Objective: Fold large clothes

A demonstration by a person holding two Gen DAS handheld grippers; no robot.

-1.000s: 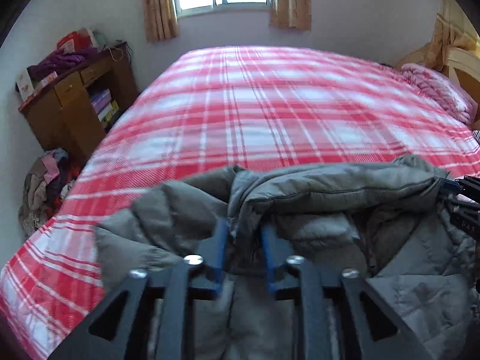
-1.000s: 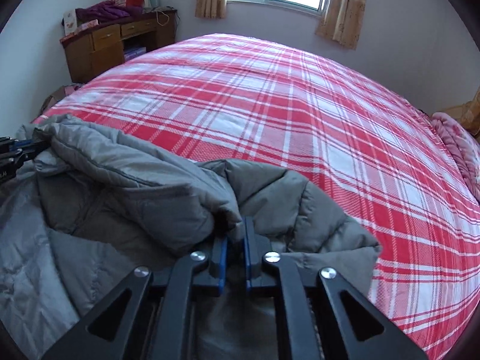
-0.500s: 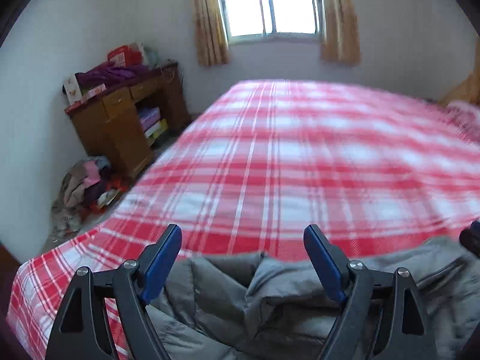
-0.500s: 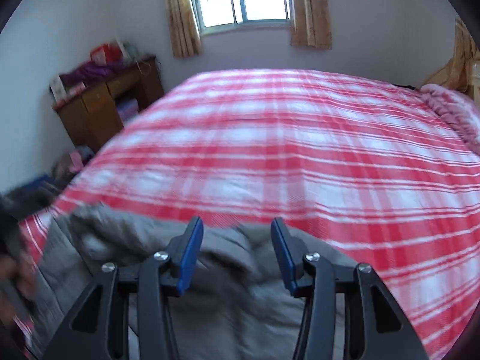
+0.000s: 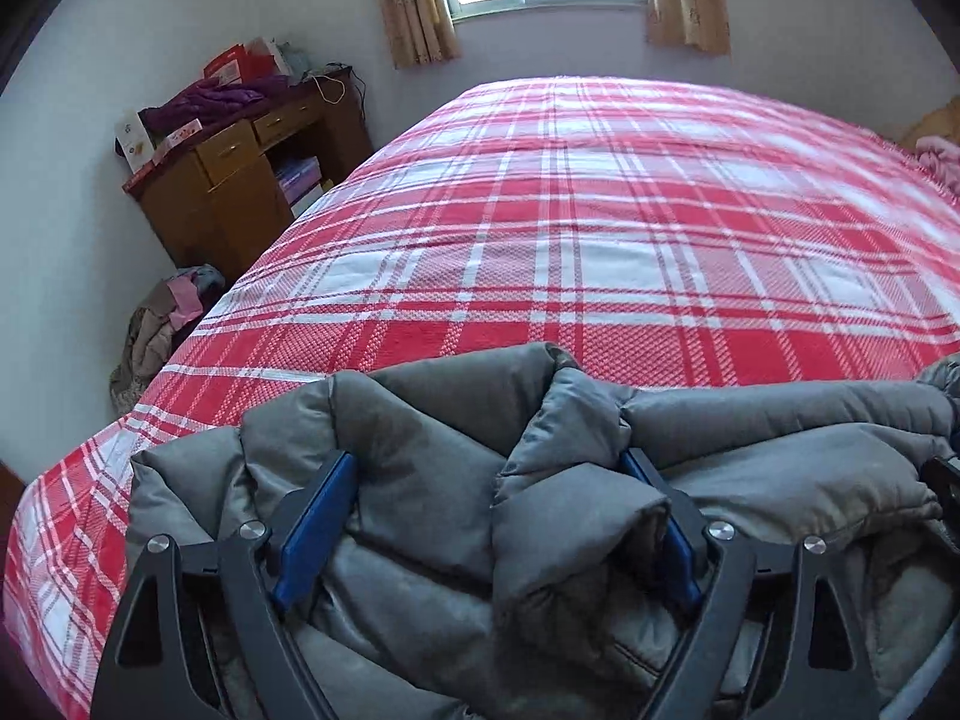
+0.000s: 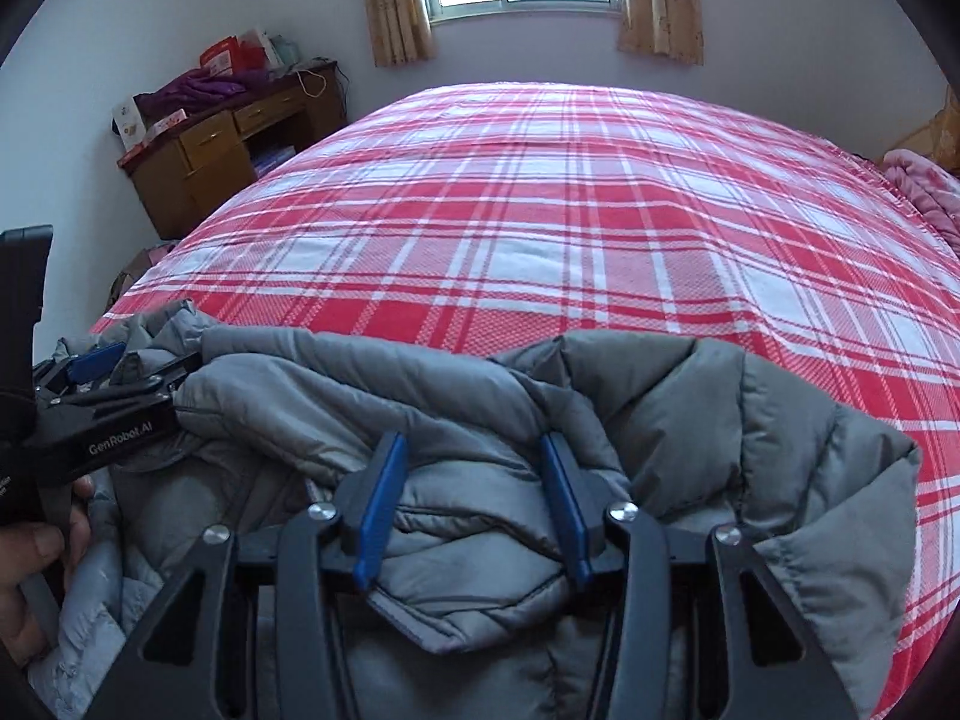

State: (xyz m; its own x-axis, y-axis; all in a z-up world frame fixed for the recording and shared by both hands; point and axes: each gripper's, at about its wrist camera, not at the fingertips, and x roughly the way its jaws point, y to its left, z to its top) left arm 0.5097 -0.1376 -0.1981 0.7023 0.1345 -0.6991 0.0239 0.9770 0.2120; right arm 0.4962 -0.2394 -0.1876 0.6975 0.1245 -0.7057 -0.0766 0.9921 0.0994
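We are spreading the left gripper over the grey quilted puffer jacket, right gripper released; next fold needs even edge grips.

A puffy grey jacket lies bunched at the near edge of the bed, on its red-and-white plaid cover. The left gripper hangs over it, jaws opening wide, blue fingers straddling a rumpled fold. Left of the bed stands a cluttered wooden desk.

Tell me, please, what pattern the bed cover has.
The bed cover has a red and white plaid pattern, clearest in the right wrist view.
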